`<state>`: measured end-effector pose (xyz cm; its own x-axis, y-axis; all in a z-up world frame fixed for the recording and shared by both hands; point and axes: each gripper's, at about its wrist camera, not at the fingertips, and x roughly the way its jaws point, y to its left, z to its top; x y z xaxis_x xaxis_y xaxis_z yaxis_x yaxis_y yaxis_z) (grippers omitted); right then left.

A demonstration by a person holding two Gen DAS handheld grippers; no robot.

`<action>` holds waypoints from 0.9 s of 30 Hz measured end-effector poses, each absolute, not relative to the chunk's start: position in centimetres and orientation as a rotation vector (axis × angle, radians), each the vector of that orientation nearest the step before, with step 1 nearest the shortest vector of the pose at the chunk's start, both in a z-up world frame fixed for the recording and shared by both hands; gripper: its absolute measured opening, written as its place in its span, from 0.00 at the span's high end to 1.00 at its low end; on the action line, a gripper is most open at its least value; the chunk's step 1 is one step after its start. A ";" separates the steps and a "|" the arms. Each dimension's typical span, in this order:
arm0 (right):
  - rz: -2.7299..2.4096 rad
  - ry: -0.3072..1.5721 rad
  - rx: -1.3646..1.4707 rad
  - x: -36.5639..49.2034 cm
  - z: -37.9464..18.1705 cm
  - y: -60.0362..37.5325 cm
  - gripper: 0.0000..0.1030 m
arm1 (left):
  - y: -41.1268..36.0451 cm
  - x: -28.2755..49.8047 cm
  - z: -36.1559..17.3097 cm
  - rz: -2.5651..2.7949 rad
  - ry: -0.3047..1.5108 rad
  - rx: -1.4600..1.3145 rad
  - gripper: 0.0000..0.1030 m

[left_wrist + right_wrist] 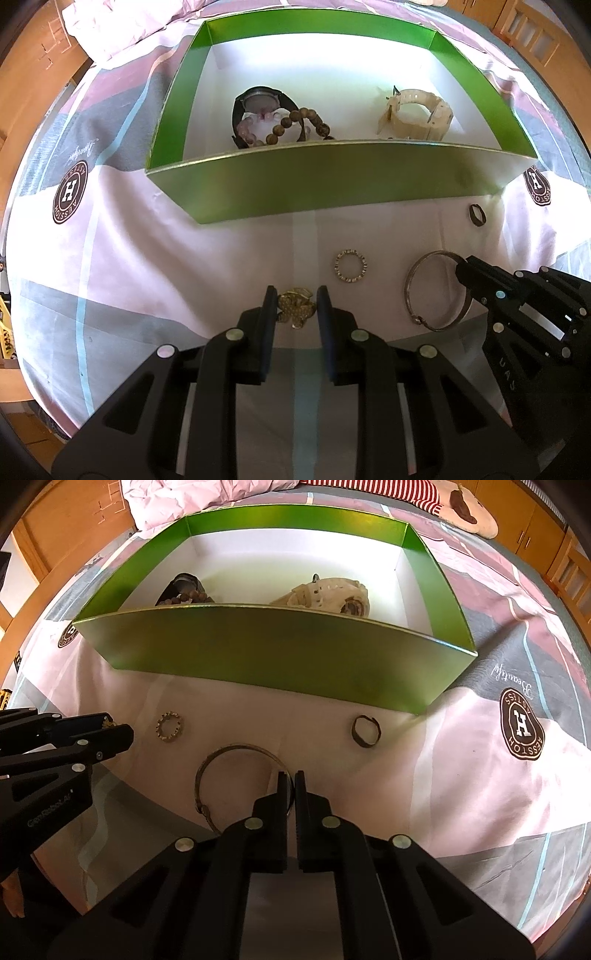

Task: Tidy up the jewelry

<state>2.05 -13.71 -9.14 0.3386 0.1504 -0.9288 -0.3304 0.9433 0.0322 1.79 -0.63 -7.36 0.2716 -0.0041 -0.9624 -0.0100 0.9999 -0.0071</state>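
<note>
Two grippers point down at a patterned bedsheet (147, 266), each at a piece of jewelry lying in front of a green box (314, 184). On the left gripper (295, 295) the fingers (267, 314) stand a narrow way apart with a gold flower-shaped brooch (295, 306) between them, both pads right against its edges, so they appear to grip it. On the right gripper (291, 779) the fingers (282, 794) are drawn almost together and pinch the thin rim of a silver bangle (207, 775), which lies flat on the sheet with most of its loop out to the left of the tips.

Between the two grippers lies a small studded ring (351, 266), apart from both; a dark band ring (365, 731) sits farther right, near the box's front wall.

Inside the box, the left wrist view looks over the wall and shows a dark watch (255, 103) with a brown bead bracelet (295, 123) and a pale pink bead bracelet (251, 129) lying over it, and to the right a cream watch (417, 114) on its side. The right wrist view sits lower, so the wall hides most of these; it shows only the tops, though the cream watch's face shows there. That view alone takes in a red-and-white striped cloth (369, 487) and a plush shape (469, 513) beyond the box. It sees the left gripper from the side, the brooch only just showing between its tips
</note>
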 end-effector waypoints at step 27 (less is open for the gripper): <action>0.301 1.110 -0.082 3.0 -6.4 -15.5 0.97 | 3.1 1.8 -2.6 -0.108 1.161 -0.245 0.79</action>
<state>3.00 -15.54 -6.45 0.4084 0.1978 -0.8911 -0.2792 0.9565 0.0844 1.83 3.14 -2.55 0.3972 -0.2104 -0.8933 -0.0422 0.9682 -0.2468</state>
